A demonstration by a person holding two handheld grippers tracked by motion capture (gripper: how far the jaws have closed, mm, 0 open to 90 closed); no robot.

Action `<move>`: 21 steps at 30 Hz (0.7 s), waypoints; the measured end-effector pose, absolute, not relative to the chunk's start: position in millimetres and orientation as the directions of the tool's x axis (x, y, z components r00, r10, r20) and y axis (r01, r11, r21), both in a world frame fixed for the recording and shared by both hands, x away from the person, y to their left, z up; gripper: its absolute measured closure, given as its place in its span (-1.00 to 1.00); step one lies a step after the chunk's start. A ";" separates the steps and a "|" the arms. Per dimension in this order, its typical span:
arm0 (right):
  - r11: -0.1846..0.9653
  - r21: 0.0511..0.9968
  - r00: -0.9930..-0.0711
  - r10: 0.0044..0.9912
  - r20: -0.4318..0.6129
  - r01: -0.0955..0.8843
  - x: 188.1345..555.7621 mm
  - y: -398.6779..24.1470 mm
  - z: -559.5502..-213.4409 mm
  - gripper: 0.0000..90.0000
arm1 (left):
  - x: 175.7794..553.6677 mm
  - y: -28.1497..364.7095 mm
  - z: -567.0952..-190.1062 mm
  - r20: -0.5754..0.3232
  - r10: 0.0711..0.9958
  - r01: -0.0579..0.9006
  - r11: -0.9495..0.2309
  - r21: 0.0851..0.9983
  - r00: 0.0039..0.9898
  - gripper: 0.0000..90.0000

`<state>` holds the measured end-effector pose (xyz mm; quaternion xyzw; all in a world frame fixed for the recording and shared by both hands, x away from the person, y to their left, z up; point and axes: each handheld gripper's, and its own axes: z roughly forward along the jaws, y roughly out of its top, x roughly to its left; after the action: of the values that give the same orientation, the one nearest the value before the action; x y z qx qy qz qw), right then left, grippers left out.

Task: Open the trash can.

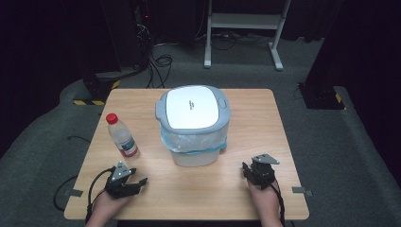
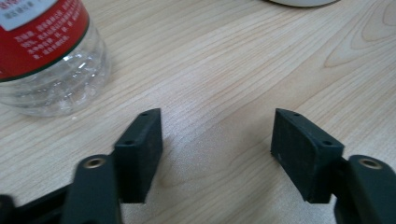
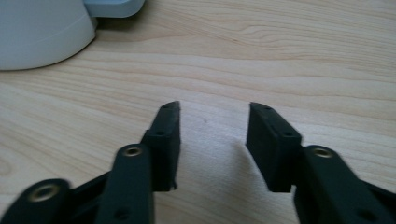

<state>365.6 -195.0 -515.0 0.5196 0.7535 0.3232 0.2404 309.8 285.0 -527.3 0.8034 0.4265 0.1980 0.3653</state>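
Observation:
A small white bin [image 1: 194, 124] with a grey-rimmed shut lid and a clear bag liner stands mid-table. To its left stands a clear plastic bottle [image 1: 121, 135] with a red cap and red label; its base [image 2: 44, 60] fills the upper left of the left gripper view. My left gripper [image 1: 137, 180] rests on the table near the front left, just in front of the bottle, open with nothing between its jaws [image 2: 217, 135]. My right gripper [image 1: 247, 169] rests at the front right, also open and empty [image 3: 214, 126], with the bin's base [image 3: 42, 32] off to its left.
The wooden table [image 1: 255, 127] has bare room right of the bin and along its front edge. Beyond it are dark carpet, cables [image 1: 158, 61], and a white stand's legs [image 1: 246, 28]. A cable [image 1: 94, 189] trails from the left gripper over the front edge.

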 end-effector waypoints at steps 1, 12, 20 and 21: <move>0.250 0.736 -0.342 0.939 -0.027 0.629 364.9 -193.4 -514.6 0.31 | 309.4 284.3 -527.0 0.016 0.834 0.538 -0.370 0.757 0.551 -0.13; 0.231 0.779 -0.354 0.935 -0.012 0.583 364.2 -173.6 -508.2 0.42 | 313.8 258.3 -511.0 0.019 0.850 0.445 -0.295 0.845 0.526 -0.07; 0.210 0.800 -0.374 0.927 0.019 0.562 385.1 -159.4 -497.0 0.48 | 325.6 228.8 -486.8 -0.003 0.870 0.307 -0.170 0.937 0.493 -0.06; 0.217 0.800 -0.377 0.926 0.012 0.559 390.0 -156.6 -495.0 0.52 | 328.5 224.8 -485.2 0.002 0.872 0.303 -0.172 0.937 0.490 0.01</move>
<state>390.0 -156.6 -495.0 0.5014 0.7406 0.3741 0.2453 328.5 224.8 -485.2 0.7090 0.4144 0.2887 0.4922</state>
